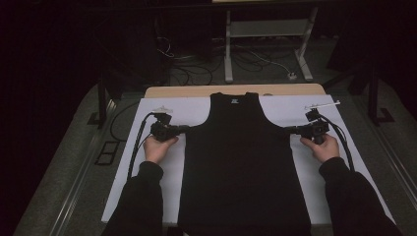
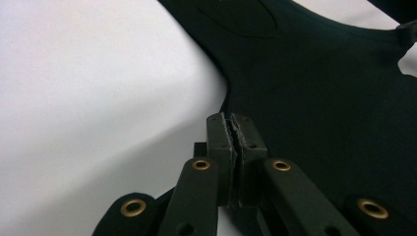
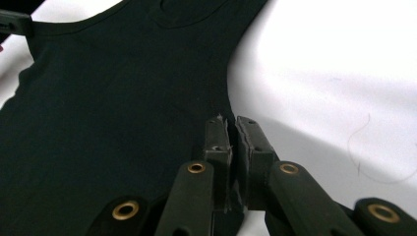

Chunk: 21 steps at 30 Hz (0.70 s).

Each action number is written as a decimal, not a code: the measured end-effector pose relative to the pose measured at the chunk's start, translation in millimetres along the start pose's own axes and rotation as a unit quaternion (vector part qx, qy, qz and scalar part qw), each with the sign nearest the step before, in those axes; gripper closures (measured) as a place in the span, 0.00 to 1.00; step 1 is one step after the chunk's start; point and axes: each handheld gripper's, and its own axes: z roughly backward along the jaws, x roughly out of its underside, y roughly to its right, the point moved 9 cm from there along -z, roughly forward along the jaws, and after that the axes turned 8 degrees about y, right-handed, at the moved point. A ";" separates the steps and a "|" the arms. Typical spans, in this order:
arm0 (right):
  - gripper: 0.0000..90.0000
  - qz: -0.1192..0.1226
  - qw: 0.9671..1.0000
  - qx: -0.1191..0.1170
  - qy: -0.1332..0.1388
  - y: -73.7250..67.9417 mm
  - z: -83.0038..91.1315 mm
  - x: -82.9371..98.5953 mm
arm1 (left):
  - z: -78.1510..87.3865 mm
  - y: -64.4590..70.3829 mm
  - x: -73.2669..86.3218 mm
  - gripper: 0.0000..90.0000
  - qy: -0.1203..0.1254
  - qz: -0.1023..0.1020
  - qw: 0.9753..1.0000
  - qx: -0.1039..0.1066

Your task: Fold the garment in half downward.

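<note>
A black tank top (image 1: 243, 162) lies flat on a white sheet (image 1: 157, 110), neck toward the far edge of the table. My left gripper (image 1: 186, 129) sits at the garment's left underarm corner. In the left gripper view its jaws (image 2: 231, 120) are pressed together on the edge of the tank top (image 2: 319, 98). My right gripper (image 1: 287, 130) is at the right underarm corner. The right gripper view shows its jaws (image 3: 232, 123) nearly touching, pinching the edge of the tank top (image 3: 113, 113). A hand holds each gripper from below.
The wooden table edge (image 1: 196, 91) shows past the sheet. Beyond it, on the floor, are a metal frame (image 1: 268, 29) and loose cables (image 1: 196, 73). A dark post (image 1: 102, 103) stands by the table's left side. White sheet lies bare on both sides of the garment.
</note>
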 end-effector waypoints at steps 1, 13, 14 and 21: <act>0.92 0.000 1.000 0.000 0.000 0.0 0.0 0.0 | 1.7 0.7 -1.4 0.96 0.003 0.001 1.000 0.000; 0.92 -0.021 1.000 -0.014 0.016 -9.9 19.2 1.3 | 19.8 15.5 -9.6 0.96 0.038 0.039 0.998 0.026; 0.92 -0.021 1.000 -0.015 0.017 -10.7 21.0 1.2 | 19.8 15.5 -9.6 0.96 0.038 0.039 0.998 0.026; 0.92 -0.018 0.999 -0.023 0.022 -17.0 31.8 2.4 | 29.5 18.5 -9.8 0.96 0.047 0.045 0.997 0.035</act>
